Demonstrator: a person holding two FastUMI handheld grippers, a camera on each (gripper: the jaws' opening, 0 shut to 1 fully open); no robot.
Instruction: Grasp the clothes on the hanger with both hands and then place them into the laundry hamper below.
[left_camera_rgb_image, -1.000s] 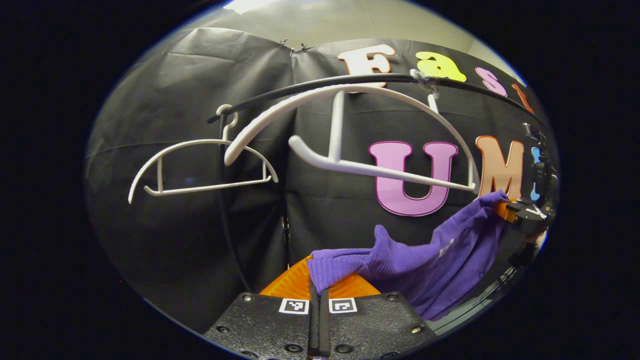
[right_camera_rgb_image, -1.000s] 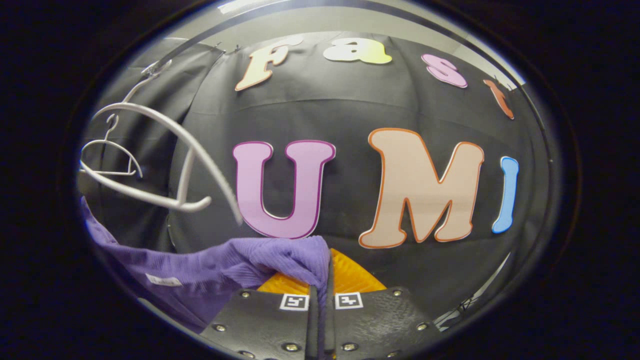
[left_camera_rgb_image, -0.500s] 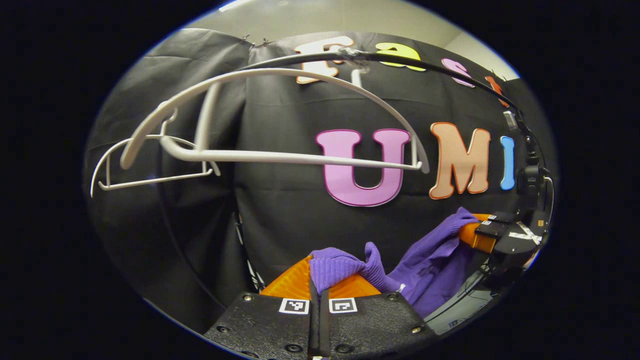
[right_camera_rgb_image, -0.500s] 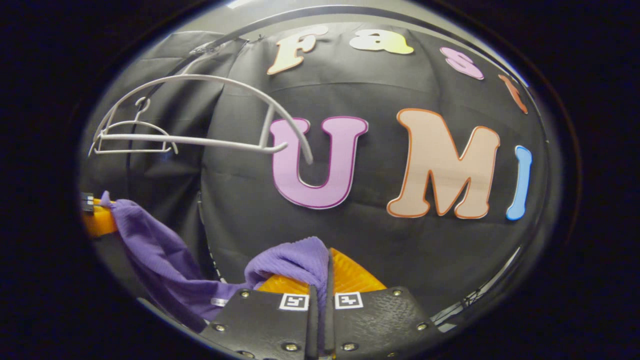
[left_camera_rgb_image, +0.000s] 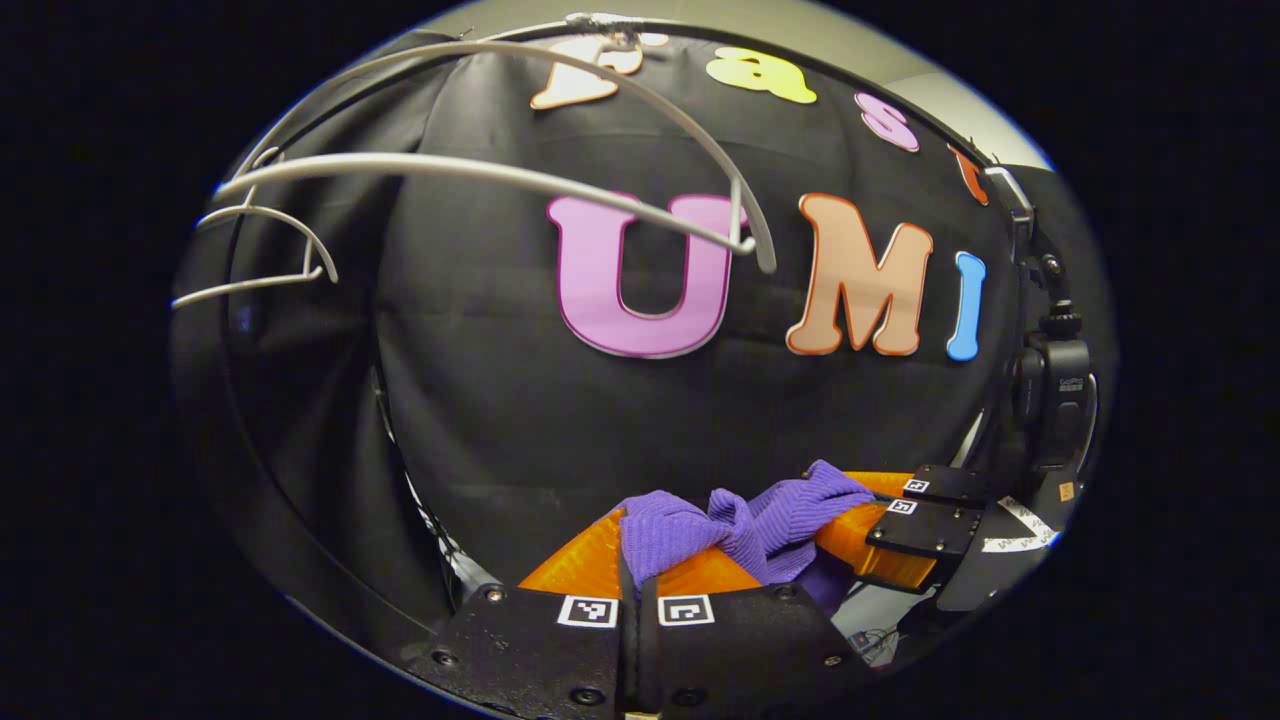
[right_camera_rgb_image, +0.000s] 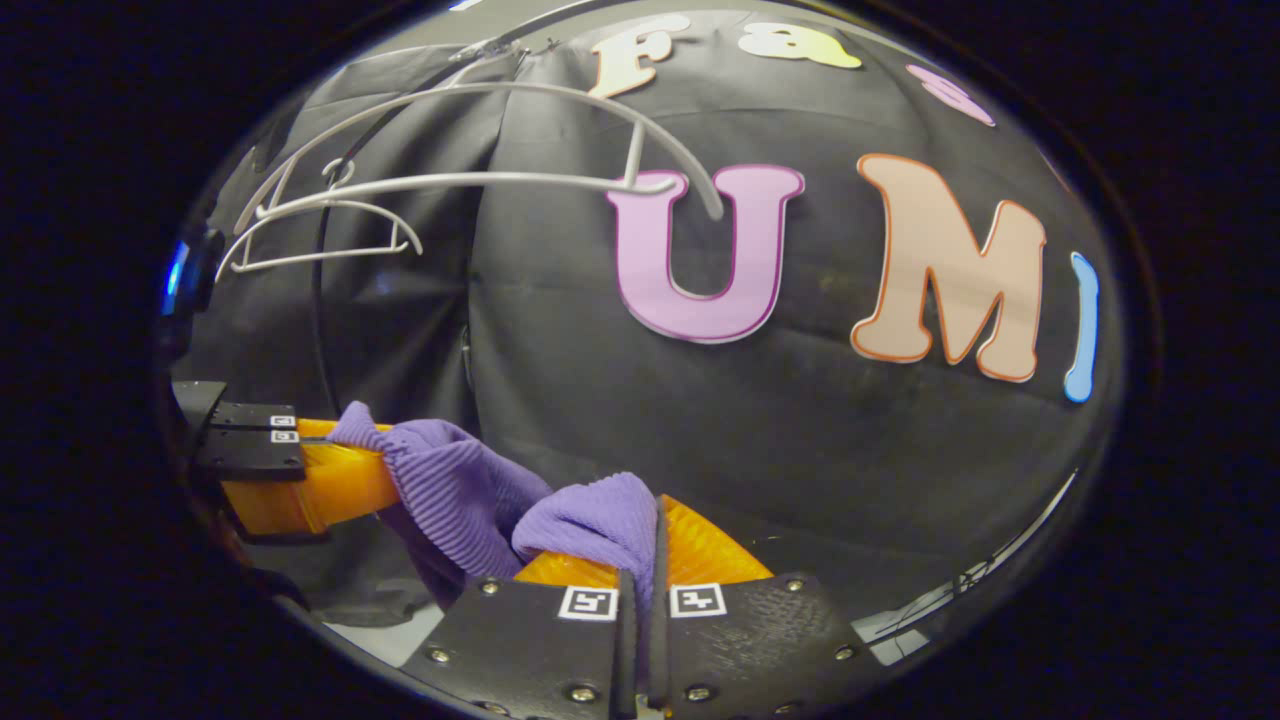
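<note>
Purple garment (left_camera_rgb_image: 760, 520) off the hanger (left_camera_rgb_image: 480, 170), bunched at 6 o'clock between both grippers. Left gripper (left_camera_rgb_image: 637, 590) and right gripper (right_camera_rgb_image: 640, 585) each pinch an edge. Soft, light knit, likely droops; edge holds look adequate.

The garment (left_camera_rgb_image: 745, 520) is purple with a fine ribbed knit. Both hangers (left_camera_rgb_image: 480, 170) look white, perhaps pale grey; the rail (right_camera_rgb_image: 330, 260) is black.
</note>
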